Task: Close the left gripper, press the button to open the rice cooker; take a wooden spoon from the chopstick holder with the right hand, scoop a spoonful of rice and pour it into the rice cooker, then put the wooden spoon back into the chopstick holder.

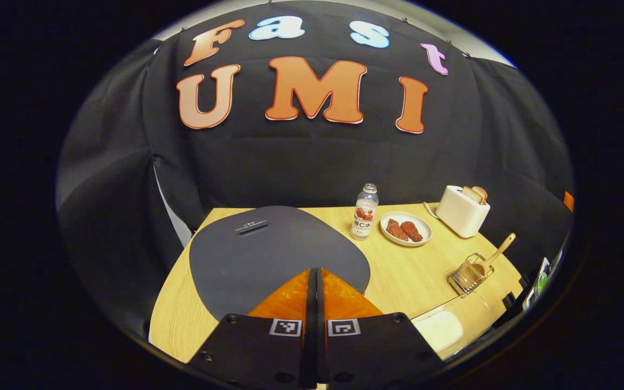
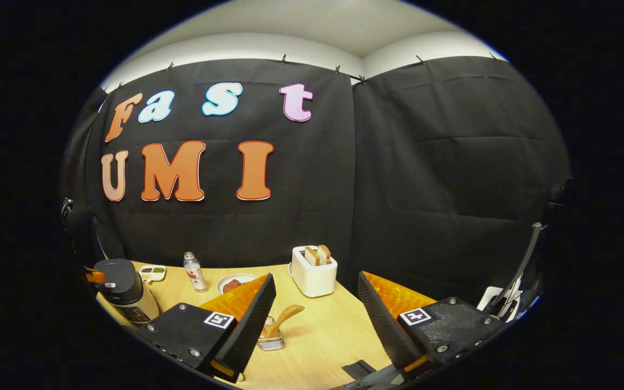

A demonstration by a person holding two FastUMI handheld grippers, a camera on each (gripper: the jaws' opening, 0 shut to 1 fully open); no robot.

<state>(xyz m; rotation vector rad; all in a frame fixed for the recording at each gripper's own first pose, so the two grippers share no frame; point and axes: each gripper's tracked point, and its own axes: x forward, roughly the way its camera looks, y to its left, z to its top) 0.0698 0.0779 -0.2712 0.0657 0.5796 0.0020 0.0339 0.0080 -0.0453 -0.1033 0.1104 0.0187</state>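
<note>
Left tool [image 1: 315, 281] fingers closed flat, poised over the rice cooker [image 1: 268, 254] lid, likely to press the button. Right tool [image 2: 316, 303] open, empty, above the bench [image 2: 323, 336]; wooden spoon [image 2: 282, 317] sits in chopstick holder [image 2: 271, 340], lid unopened.

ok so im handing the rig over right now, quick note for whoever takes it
Left gripper: shut, holding nothing, above the closed rice cooker lid.
Right gripper: open, holding nothing, facing the table.
Wooden spoon stands in the chopstick holder, between the right gripper's fingers but farther off. A clear container of rice sits at the table's near edge.
Done: left gripper closed.
Left: press the button, take the spoon, scoop rice into the cooker, return the spoon.
</note>
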